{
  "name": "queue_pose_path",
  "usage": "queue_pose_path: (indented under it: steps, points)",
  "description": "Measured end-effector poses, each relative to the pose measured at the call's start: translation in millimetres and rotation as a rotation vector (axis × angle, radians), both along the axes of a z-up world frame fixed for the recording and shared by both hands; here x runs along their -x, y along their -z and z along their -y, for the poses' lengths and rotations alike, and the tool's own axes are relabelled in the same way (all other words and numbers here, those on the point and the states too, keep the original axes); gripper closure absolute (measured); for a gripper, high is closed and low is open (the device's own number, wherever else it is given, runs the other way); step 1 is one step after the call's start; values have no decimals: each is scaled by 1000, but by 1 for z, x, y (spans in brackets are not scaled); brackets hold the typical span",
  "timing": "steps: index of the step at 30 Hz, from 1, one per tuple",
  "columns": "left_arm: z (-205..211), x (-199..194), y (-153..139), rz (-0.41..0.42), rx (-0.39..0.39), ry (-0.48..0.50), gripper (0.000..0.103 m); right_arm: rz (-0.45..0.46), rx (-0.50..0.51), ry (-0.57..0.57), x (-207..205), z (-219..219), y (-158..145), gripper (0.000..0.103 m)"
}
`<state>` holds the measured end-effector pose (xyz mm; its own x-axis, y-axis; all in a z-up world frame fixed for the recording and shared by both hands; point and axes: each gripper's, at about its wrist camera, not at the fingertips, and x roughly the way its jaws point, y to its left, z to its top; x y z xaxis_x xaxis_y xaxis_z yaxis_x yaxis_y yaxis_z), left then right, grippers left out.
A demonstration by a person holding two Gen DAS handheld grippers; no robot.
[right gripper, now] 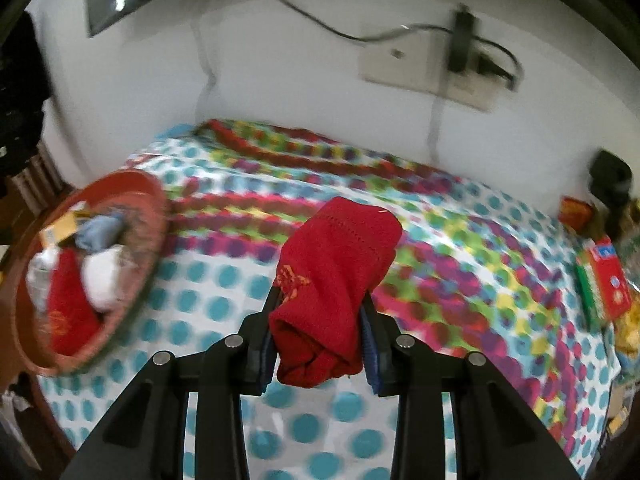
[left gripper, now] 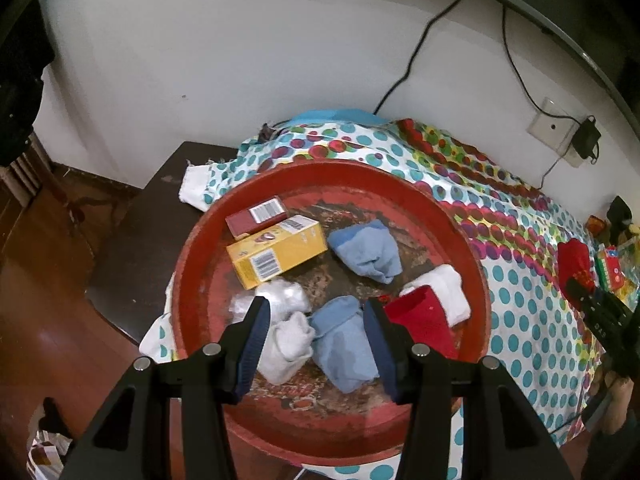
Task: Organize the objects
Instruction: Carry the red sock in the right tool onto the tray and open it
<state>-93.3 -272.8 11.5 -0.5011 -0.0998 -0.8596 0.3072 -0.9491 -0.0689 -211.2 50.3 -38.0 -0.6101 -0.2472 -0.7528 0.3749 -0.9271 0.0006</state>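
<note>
A round red tray (left gripper: 200, 240) holds a yellow box (left gripper: 280, 254), a dark red box (left gripper: 256, 216), two light blue socks (left gripper: 366, 250), white socks (left gripper: 286, 344) and a red sock (left gripper: 420, 316). My left gripper (left gripper: 316, 312) is open, hovering over the near blue sock (left gripper: 346, 344). My right gripper (right gripper: 320, 308) is shut on a folded red sock (right gripper: 336, 280), held above the dotted cloth. The tray shows at the left in the right wrist view (right gripper: 148, 200). The held red sock also shows at the right in the left wrist view (left gripper: 574, 264).
A bright polka-dot cloth (right gripper: 460, 260) covers the table. A red and green box (right gripper: 604, 280) and packets lie at its far right edge. A wall socket with charger and cables (right gripper: 460, 52) is behind. Dark wooden furniture (left gripper: 132, 240) and floor lie left.
</note>
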Motion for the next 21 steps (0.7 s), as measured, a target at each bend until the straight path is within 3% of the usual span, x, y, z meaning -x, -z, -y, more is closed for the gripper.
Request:
queue_pose_path:
  steps: [13,21]
  points:
    - [38,-12,1,12,40,-78,53,23,61,-266,-30,152,-28,70]
    - [68,-19,12,35,-4,-125,52,96,54,-374,-39,226,-11,70]
